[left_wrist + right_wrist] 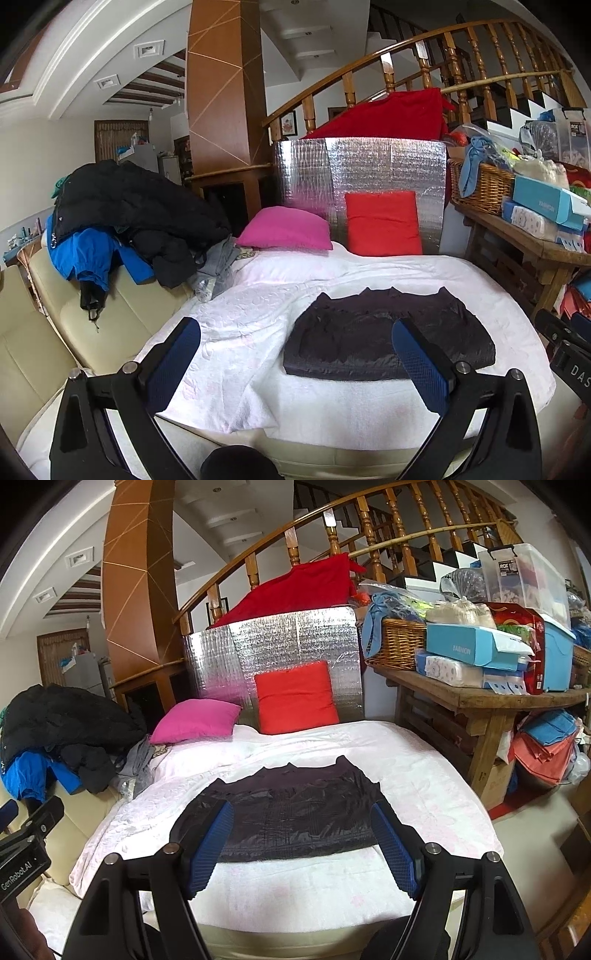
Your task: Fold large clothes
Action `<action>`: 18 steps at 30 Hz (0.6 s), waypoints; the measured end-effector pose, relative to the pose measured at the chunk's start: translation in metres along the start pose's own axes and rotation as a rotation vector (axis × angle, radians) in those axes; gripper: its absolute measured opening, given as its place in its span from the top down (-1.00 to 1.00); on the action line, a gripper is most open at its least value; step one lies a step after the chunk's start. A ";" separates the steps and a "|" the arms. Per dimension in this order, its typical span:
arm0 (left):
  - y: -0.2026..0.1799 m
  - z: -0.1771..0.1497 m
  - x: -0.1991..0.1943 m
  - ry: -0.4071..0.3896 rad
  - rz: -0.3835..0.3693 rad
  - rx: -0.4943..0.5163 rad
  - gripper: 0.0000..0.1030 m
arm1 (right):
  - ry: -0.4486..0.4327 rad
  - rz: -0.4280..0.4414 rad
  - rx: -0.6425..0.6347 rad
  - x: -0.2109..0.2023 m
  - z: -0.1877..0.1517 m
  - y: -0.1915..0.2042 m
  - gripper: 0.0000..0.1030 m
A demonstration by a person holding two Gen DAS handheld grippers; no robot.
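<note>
Left wrist view: the left gripper (295, 354) hangs with its blue-padded jaws spread wide and nothing between them, above the near edge of a white blanket (258, 317). The folded dark garment (351, 332) lies flat on that blanket, just past the fingertips and right of centre. In the right wrist view, the right gripper (304, 834) is likewise spread and empty, its pads framing the garment's near edge without touching it. A pink cushion (195, 720) and a red cushion (295, 698) sit at the blanket's far end.
</note>
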State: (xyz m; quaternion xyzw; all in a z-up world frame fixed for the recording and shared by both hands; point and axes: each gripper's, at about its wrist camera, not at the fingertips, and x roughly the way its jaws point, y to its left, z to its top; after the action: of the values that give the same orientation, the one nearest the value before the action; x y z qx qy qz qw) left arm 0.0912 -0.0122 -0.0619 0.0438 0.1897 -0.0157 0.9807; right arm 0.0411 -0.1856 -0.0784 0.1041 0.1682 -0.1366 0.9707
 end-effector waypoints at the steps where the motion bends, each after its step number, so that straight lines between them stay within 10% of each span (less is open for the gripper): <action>1: -0.001 0.001 0.002 0.003 -0.003 0.001 -1.00 | 0.004 -0.002 0.000 0.003 0.001 0.000 -0.55; 18: -0.015 0.014 0.046 0.045 -0.005 0.007 -1.00 | 0.049 -0.024 0.007 0.058 0.021 -0.009 -0.55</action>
State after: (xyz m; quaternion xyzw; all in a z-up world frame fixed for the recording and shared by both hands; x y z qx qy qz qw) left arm 0.1387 -0.0293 -0.0677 0.0469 0.2117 -0.0180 0.9761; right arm 0.0974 -0.2127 -0.0816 0.1087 0.1930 -0.1465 0.9641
